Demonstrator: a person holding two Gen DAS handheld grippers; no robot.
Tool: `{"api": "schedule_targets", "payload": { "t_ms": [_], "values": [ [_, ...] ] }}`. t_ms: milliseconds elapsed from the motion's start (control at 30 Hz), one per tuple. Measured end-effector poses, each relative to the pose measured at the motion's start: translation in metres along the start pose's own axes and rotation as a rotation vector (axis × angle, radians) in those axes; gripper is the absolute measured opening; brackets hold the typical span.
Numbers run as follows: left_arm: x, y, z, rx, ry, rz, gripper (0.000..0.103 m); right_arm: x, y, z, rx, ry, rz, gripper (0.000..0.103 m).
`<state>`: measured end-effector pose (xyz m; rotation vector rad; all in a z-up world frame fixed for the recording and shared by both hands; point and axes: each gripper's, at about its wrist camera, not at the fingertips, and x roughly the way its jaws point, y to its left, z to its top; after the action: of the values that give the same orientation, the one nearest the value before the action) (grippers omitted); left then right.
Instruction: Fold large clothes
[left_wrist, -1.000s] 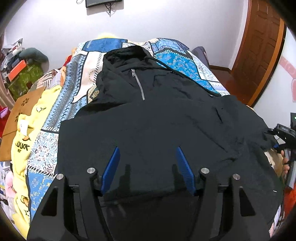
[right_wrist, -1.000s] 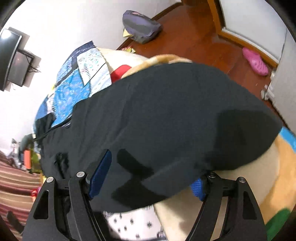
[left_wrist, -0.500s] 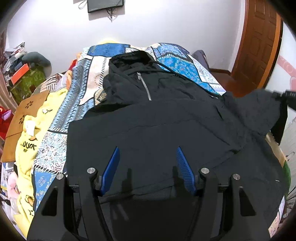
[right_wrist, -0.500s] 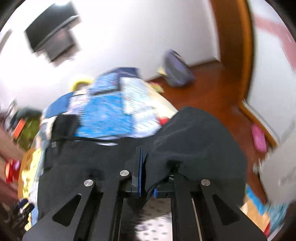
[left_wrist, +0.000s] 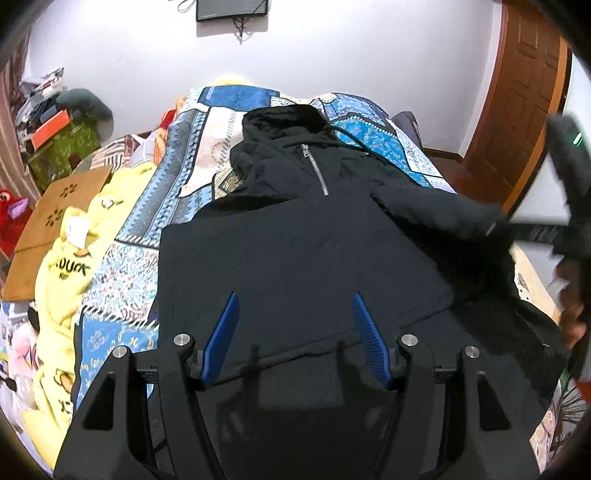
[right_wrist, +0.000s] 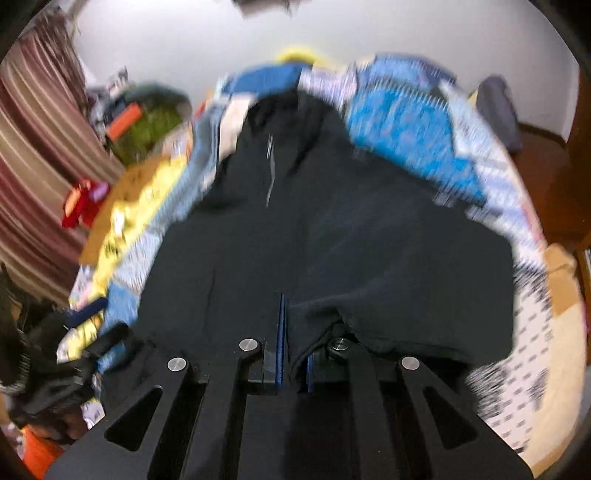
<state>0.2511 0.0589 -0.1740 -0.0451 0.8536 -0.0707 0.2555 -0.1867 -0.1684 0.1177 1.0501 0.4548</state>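
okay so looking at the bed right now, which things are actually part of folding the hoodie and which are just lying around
Part of the job:
black hoodie
right gripper, shut on the hoodie's sleeve
left gripper, open above the hem

Just lying about:
yellow garment
patchwork quilt
brown cardboard
red toy

Since one second ago, the right gripper (right_wrist: 291, 332) has gone from spread jaws to jaws clamped on the black hoodie's (left_wrist: 295, 240) right sleeve (left_wrist: 436, 210). The sleeve, previously hanging over the bed's right edge, is now lifted and carried inward across the hoodie body.
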Motion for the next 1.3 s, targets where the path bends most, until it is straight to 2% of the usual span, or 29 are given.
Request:
{"api": "schedule_targets", "payload": {
  "t_ms": [133, 200, 267, 333, 400, 633, 700, 767, 833, 967, 1167, 1300],
  "values": [
    [-0.002, 0.009, -0.008, -0.01, 0.016, 0.0, 0.063, 0.022, 0.006, -0.014, -0.01, 0.082, -0.069, 0.009],
    [-0.001, 0.012, -0.011, -0.009, 0.023, 0.006, 0.063, 0.023, 0.008, -0.016, -0.014, 0.125, -0.091, 0.015],
    [-0.001, 0.013, -0.012, -0.013, 0.027, 0.009, 0.063, 0.02, 0.008, -0.016, -0.011, 0.17, -0.086, 0.032],
    [-0.001, 0.013, -0.013, -0.021, 0.029, 0.007, 0.063, 0.01, 0.013, -0.015, -0.003, 0.2, -0.053, 0.041],
    [0.0, 0.012, -0.012, -0.025, 0.031, 0.003, 0.063, 0.0, 0.018, -0.015, -0.003, 0.198, -0.017, 0.042],
    [0.004, -0.003, -0.01, -0.002, 0.038, 0.001, 0.063, -0.06, -0.009, -0.02, 0.039, 0.111, -0.013, 0.042],
    [0.005, -0.008, -0.007, -0.003, 0.035, -0.004, 0.063, -0.079, -0.026, -0.02, 0.081, 0.048, -0.04, 0.043],
    [0.006, -0.012, -0.004, -0.005, 0.034, -0.011, 0.063, -0.093, -0.047, -0.019, 0.141, -0.008, -0.059, 0.052],
    [0.007, -0.018, -0.001, -0.006, 0.031, -0.016, 0.063, -0.096, -0.069, -0.019, 0.23, -0.03, -0.045, 0.054],
    [0.006, -0.025, 0.002, -0.008, 0.023, -0.026, 0.063, -0.08, -0.111, -0.025, 0.406, -0.011, 0.019, 0.054],
    [0.007, -0.031, 0.005, 0.001, 0.026, -0.021, 0.063, -0.021, -0.159, -0.044, 0.635, 0.069, 0.083, 0.054],
    [0.012, -0.026, 0.004, -0.009, 0.039, -0.011, 0.063, -0.003, -0.175, -0.045, 0.73, 0.043, 0.075, 0.054]
  ]
}}
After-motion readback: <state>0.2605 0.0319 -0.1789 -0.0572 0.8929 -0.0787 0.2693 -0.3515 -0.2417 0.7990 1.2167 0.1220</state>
